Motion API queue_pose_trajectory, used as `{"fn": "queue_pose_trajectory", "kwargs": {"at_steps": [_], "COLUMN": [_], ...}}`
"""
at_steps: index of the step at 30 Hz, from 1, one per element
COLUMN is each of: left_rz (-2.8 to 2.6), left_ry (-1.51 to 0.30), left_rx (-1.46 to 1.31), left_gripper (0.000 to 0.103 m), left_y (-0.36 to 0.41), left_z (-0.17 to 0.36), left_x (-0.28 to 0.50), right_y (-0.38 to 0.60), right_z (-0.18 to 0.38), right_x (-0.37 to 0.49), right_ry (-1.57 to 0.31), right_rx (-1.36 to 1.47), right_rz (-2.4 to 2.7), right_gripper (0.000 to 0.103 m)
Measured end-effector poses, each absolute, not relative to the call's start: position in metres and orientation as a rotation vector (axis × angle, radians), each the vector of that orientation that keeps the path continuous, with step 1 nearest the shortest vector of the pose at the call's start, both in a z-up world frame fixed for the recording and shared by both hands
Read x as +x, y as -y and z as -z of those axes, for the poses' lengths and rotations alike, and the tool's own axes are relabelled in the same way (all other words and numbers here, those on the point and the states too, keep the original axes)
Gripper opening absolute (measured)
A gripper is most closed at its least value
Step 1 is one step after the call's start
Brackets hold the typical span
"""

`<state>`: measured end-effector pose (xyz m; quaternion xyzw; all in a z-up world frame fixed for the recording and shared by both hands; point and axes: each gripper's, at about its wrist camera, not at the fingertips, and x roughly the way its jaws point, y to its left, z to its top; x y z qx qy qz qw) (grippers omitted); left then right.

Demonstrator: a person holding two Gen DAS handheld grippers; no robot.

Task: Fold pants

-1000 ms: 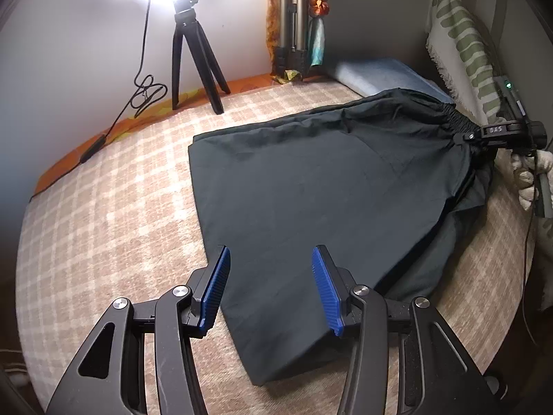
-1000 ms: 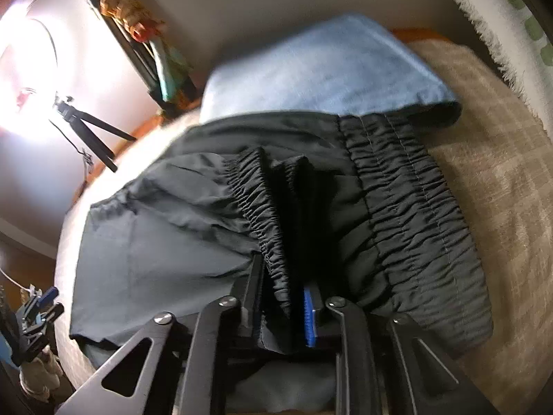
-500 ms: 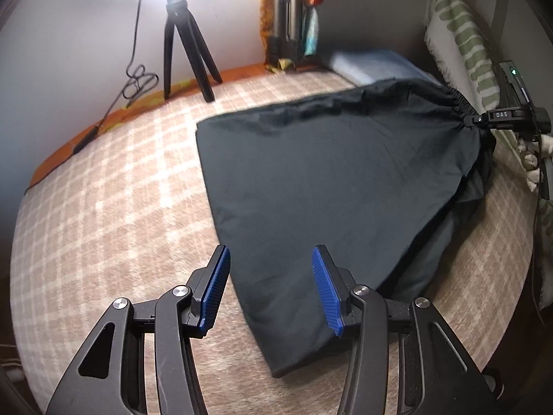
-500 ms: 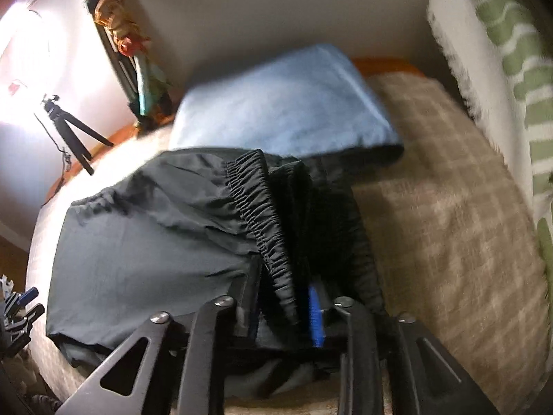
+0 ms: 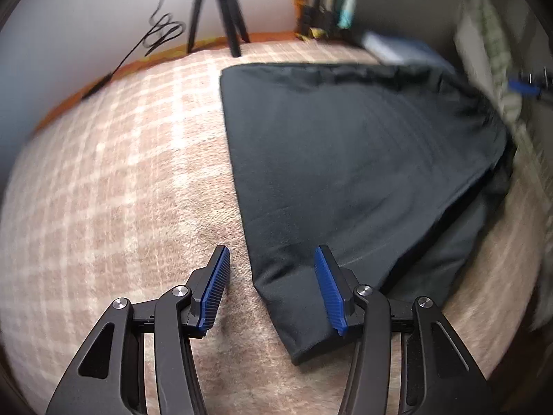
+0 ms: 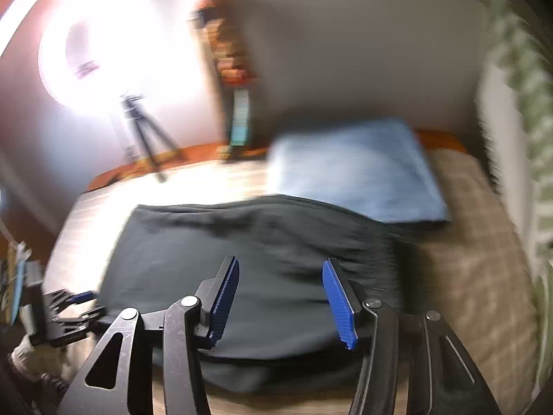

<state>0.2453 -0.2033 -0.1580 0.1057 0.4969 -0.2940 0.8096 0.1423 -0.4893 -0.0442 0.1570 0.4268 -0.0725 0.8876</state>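
Note:
The black pants (image 5: 363,159) lie spread flat on the plaid bed cover, one leg on top of the other. My left gripper (image 5: 271,288) is open and empty just above the near leg-end corner. In the right wrist view the pants (image 6: 262,276) lie below my right gripper (image 6: 280,297), which is open and empty over the waist end. The right gripper shows blurred at the far right of the left wrist view (image 5: 525,84). The left gripper shows at the left edge of the right wrist view (image 6: 69,307).
A folded light blue cloth (image 6: 356,169) lies beyond the pants by the wall. A black tripod (image 5: 216,7) with a bright ring light (image 6: 103,52) stands at the bed's far edge. A green-striped white pillow (image 6: 518,138) leans at the right.
My right gripper has opened, let go of the pants' waistband and lifted away. The waist end now lies flat. My left gripper has shifted left toward the leg-end corner.

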Motion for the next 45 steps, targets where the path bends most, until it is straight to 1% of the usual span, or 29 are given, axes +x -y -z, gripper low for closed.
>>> {"fn": "queue_pose_trajectory", "kwargs": {"at_steps": [2, 5, 10, 12, 20, 22, 23, 25, 26, 27, 29, 30, 31, 38, 41, 43, 45], "left_rz": [0.635, 0.631, 0.663, 0.671, 0.675, 0.675, 0.676, 0.693, 0.716, 0.736, 0.741, 0.755, 0.764, 0.787, 0.787, 0.784, 0.785], "left_ry": [-1.087, -1.085, -1.170, -1.161, -1.192, -1.190, -1.188, -1.188, -1.194, -1.207, -1.196, -1.189, -1.181, -1.146, -1.138, -1.132, -1.125], "left_rx": [0.129, 0.061, -0.009, -0.009, -0.187, -0.201, -0.206, -0.228, -0.258, -0.280, -0.268, -0.265, -0.264, -0.276, -0.253, -0.243, -0.224], "left_gripper": [0.050, 0.050, 0.050, 0.051, 0.051, 0.051, 0.048, 0.047, 0.036, 0.032, 0.031, 0.028, 0.028, 0.028, 0.028, 0.028, 0.028], "left_y": [0.194, 0.188, 0.189, 0.190, 0.179, 0.180, 0.180, 0.177, 0.177, 0.177, 0.182, 0.184, 0.186, 0.190, 0.189, 0.190, 0.190], "left_z": [0.154, 0.148, 0.163, 0.162, 0.165, 0.165, 0.166, 0.165, 0.166, 0.167, 0.166, 0.164, 0.162, 0.151, 0.150, 0.148, 0.146], "left_x": [0.251, 0.254, 0.256, 0.255, 0.270, 0.271, 0.271, 0.271, 0.271, 0.272, 0.271, 0.270, 0.269, 0.268, 0.266, 0.263, 0.261], "right_y": [0.468, 0.430, 0.389, 0.373, 0.320, 0.302, 0.294, 0.282, 0.277, 0.274, 0.266, 0.263, 0.260, 0.237, 0.223, 0.211, 0.208], "right_z": [0.045, 0.054, 0.071, 0.078, 0.101, 0.108, 0.113, 0.120, 0.126, 0.130, 0.139, 0.141, 0.143, 0.157, 0.165, 0.169, 0.168], "right_x": [0.157, 0.185, 0.224, 0.243, 0.301, 0.316, 0.323, 0.333, 0.339, 0.344, 0.353, 0.357, 0.360, 0.385, 0.392, 0.390, 0.386], "right_ry": [-0.899, -0.942, -0.998, -1.021, -1.110, -1.137, -1.155, -1.184, -1.199, -1.212, -1.242, -1.253, -1.261, -1.357, -1.387, -1.382, -1.362], "right_rx": [0.330, 0.316, 0.330, 0.330, 0.417, 0.393, 0.376, 0.359, 0.353, 0.346, 0.329, 0.316, 0.304, 0.178, 0.071, -0.045, -0.090], "right_rz": [0.082, -0.017, -0.109, -0.132, -0.227, -0.229, -0.226, -0.214, -0.204, -0.190, -0.166, -0.159, -0.153, -0.086, -0.084, -0.088, -0.088], "right_gripper": [0.054, 0.054, 0.055, 0.056, 0.057, 0.057, 0.057, 0.057, 0.057, 0.057, 0.057, 0.057, 0.057, 0.057, 0.057, 0.052, 0.037]}}
